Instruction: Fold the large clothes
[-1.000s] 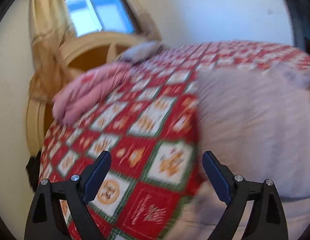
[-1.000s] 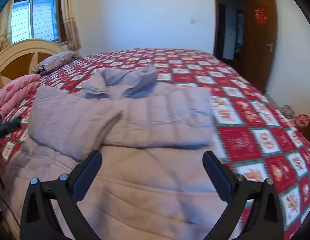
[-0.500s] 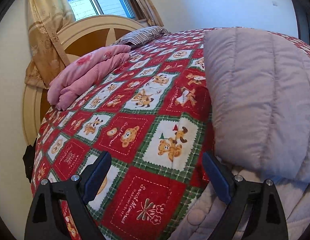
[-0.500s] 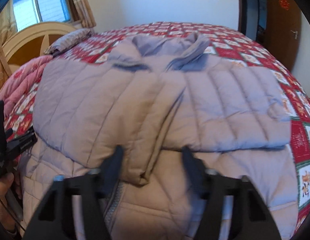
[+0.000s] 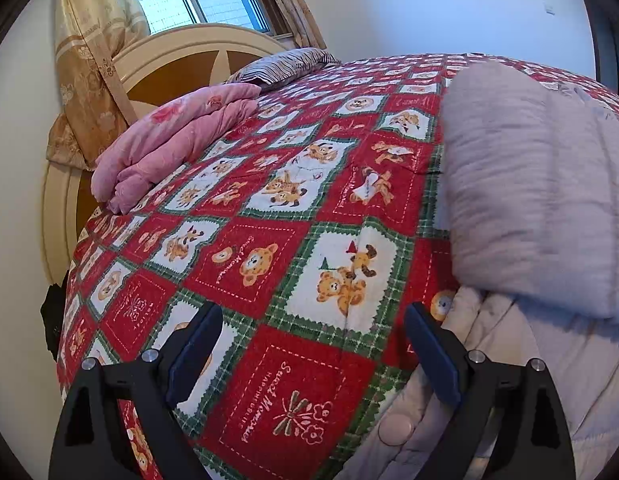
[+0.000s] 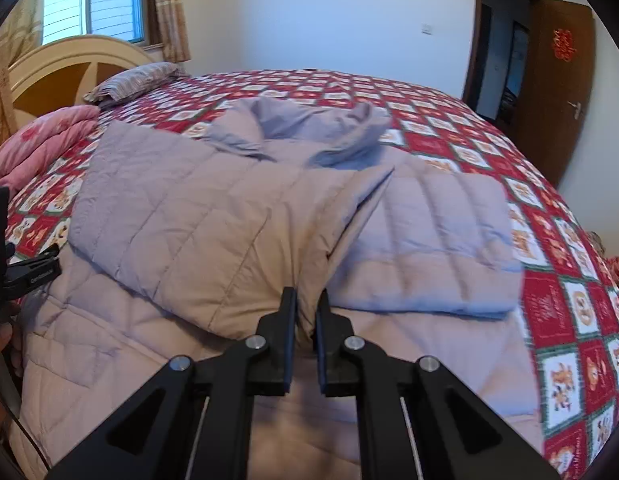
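— Where do we have the jacket?

— It lies flat on the patchwork bedspread, its long axis running from our near edge at six o'clock up to the collar at twelve, so it points away from us toward the far wall. Both sleeves are folded in across the chest; the left one's cuff ends at the middle.

— And our right gripper?

— Narrow, its jaws pinched on the cuff end of that folded sleeve, fabric bunched between the pads.

— Our left gripper?

— Wide, nothing between the fingers. It hangs over the bedspread at the jacket's side edge, with the puffy sleeve at two o'clock in the left view and a hem snap at five. The pink quilt sits at ten o'clock, by the headboard.
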